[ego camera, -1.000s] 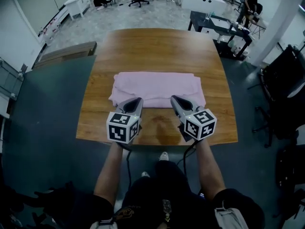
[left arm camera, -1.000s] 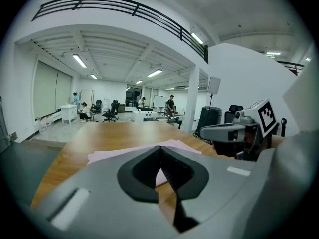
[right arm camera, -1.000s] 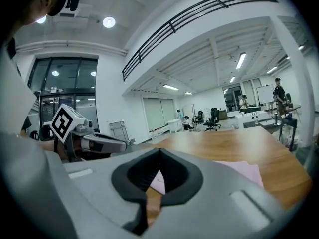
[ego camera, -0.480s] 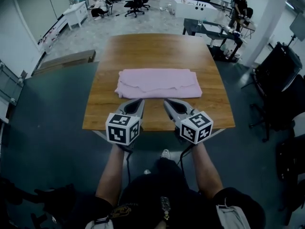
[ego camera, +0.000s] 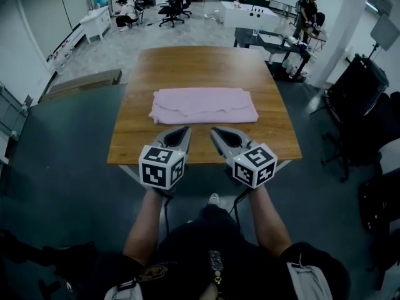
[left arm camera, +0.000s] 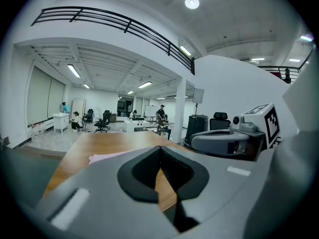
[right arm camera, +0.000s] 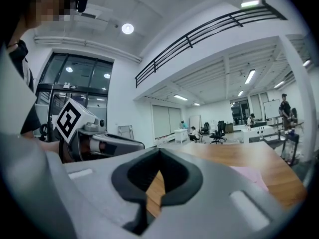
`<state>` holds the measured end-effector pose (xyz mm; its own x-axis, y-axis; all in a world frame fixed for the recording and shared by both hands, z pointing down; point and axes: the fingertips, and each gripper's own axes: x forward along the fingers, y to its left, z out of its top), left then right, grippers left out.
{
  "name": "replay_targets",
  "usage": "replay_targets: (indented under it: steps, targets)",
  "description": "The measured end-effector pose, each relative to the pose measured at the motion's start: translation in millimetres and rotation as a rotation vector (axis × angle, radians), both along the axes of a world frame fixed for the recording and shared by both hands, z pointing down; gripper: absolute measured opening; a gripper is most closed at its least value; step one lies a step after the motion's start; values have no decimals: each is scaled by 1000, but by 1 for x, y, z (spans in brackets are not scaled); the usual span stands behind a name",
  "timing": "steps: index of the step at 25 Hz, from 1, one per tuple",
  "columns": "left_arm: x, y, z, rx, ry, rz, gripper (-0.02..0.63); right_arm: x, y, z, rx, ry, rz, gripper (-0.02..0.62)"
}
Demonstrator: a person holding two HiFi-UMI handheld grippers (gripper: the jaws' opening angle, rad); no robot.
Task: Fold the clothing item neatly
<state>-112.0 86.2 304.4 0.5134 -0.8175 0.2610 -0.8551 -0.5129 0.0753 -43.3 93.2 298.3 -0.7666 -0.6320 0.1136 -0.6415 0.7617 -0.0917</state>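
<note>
Pulled back and lifted since a second ago, your hands now hang over the near edge of the brown wooden table [ego camera: 206, 61], no longer at the cloth's hem. The folded pale pink garment [ego camera: 203, 105] lies flat at the table's middle, its long axis running left to right across your view, straight ahead of you with bare wood between. Your grey left gripper [ego camera: 185, 129] and grey right gripper [ego camera: 212, 130] sit side by side, each with its jaws pressed together on nothing. Neither is nearer; each faces its own half of the garment, so any further fold would start evenly.
</note>
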Motion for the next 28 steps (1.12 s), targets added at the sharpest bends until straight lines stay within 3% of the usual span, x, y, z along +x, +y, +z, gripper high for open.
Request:
replay_targets:
  steps: [28]
  targets:
    - [11,12,-9,36,-20,23,8,8,12,-10,35,11,37,2]
